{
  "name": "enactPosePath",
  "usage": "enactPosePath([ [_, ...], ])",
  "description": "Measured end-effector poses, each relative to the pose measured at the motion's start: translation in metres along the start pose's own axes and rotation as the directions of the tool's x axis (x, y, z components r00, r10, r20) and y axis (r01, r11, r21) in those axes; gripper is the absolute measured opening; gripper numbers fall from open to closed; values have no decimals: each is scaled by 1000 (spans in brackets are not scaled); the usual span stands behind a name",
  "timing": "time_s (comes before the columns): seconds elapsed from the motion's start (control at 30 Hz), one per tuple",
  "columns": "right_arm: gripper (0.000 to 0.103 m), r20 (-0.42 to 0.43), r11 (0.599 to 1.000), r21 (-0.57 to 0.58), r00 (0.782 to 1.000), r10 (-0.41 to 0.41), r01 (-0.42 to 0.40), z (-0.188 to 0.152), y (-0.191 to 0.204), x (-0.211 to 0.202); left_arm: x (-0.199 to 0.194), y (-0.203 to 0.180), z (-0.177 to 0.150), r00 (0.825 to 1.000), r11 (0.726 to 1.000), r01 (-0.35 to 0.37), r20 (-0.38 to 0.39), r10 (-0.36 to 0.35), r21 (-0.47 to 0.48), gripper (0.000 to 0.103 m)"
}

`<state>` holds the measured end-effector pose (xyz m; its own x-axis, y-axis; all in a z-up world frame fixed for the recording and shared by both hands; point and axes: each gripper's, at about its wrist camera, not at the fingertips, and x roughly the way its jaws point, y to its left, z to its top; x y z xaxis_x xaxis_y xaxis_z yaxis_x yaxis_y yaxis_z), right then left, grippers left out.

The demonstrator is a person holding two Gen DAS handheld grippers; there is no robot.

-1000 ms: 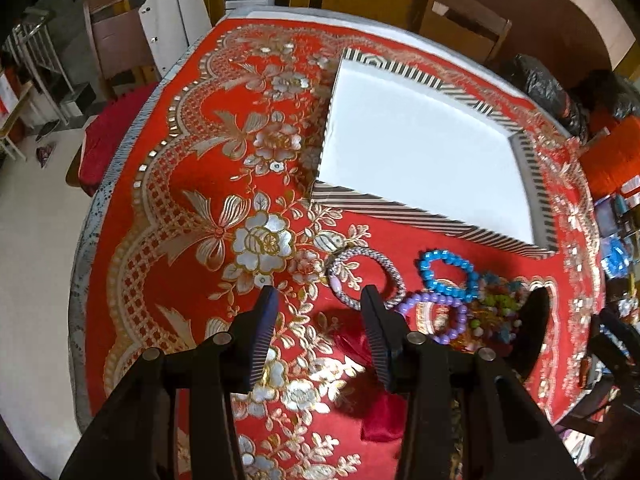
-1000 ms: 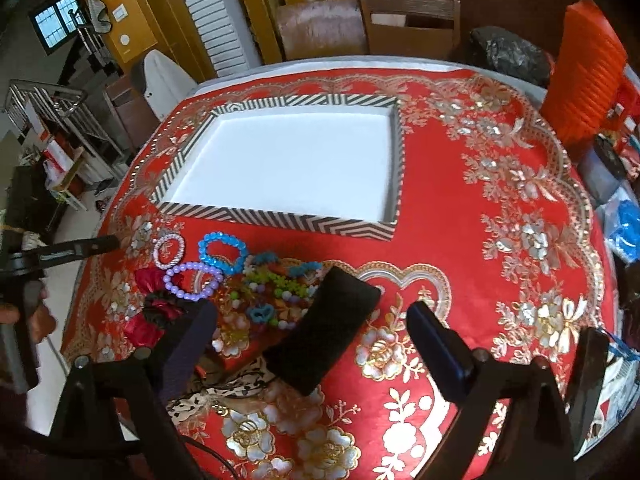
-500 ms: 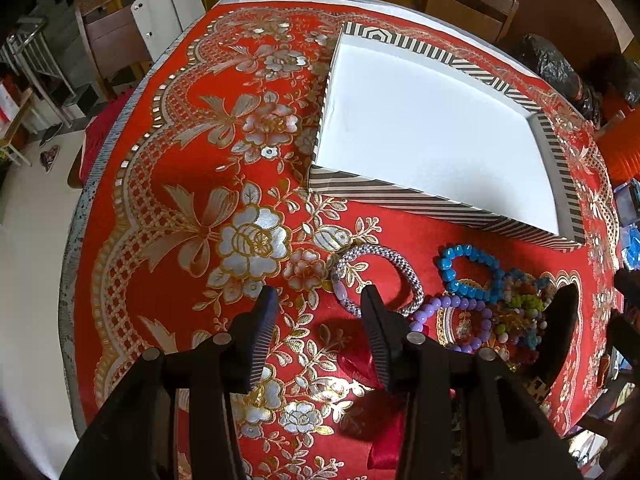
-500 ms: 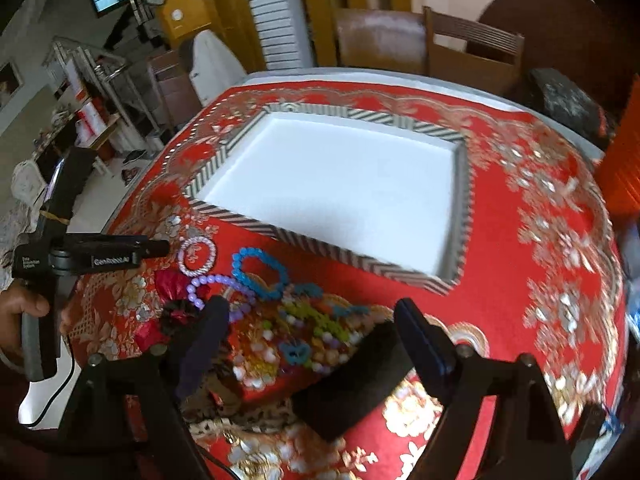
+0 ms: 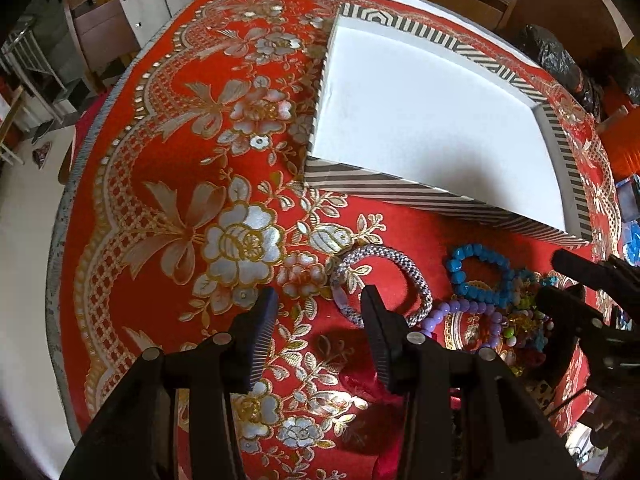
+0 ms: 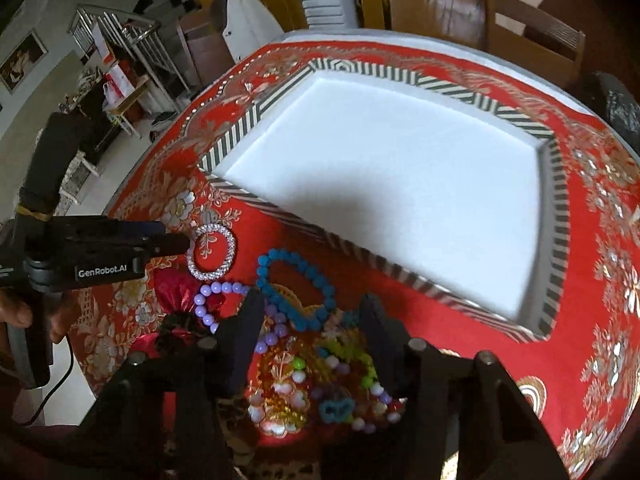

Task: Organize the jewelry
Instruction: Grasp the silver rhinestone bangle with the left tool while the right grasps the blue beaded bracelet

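Observation:
A white tray with a striped rim point(image 5: 400, 190) point(image 6: 320, 236) lies on the red floral tablecloth. In front of it are a silver beaded bracelet point(image 5: 418, 280) point(image 6: 230, 248), a blue bead bracelet point(image 5: 480, 272) point(image 6: 324, 284), a purple bead bracelet point(image 5: 452, 312) point(image 6: 208, 292) and a pile of mixed beads point(image 6: 320, 368). My left gripper point(image 5: 320, 312) point(image 6: 180, 242) is open just above the cloth, its right finger over the silver bracelet's near edge. My right gripper point(image 6: 312, 316) hovers over the pile and the blue bracelet's near side. Its jaws are closing and no pad presses on anything.
A red fabric pouch point(image 6: 176, 288) and a dark scrunchie point(image 6: 180, 328) lie left of the pile. Wooden chairs point(image 6: 532, 32) stand around the table's far edge. A black bag point(image 5: 560, 64) sits at the far right. A hand point(image 6: 16, 316) holds the left gripper's handle.
My right gripper swung left from the black pouch to the bead pile, and its jaws narrowed. My left gripper sank slightly toward the silver bracelet with its opening unchanged.

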<state>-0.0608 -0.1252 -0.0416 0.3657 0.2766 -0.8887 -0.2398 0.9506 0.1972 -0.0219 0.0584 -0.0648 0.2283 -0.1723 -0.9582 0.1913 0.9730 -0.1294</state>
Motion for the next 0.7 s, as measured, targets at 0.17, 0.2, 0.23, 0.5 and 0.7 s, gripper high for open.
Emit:
enactPosePath([
  [0.17, 37, -65, 999, -31, 998, -14, 12, 7, 1, 26, 7, -7, 5, 999, 999, -38, -7, 38, 17, 28],
  [0.2, 31, -74, 999, -41, 997, -19, 16, 8, 1, 29, 8, -7, 5, 999, 999, -39, -9, 39, 20, 28],
  [0.23, 27, -81, 998, -52, 996, -25, 21, 8, 2, 34, 10, -8, 5, 999, 999, -47, -14, 47, 25, 28],
  [0.5, 8, -82, 992, -103, 994, -78, 69, 15, 6, 49, 15, -15, 8, 999, 996, -46, -3, 46, 74, 0],
  [0.7, 8, 4, 999, -41, 1000, 25, -25, 22, 3, 5, -13, -2, 13, 999, 999, 30, 43, -32, 27, 0],
])
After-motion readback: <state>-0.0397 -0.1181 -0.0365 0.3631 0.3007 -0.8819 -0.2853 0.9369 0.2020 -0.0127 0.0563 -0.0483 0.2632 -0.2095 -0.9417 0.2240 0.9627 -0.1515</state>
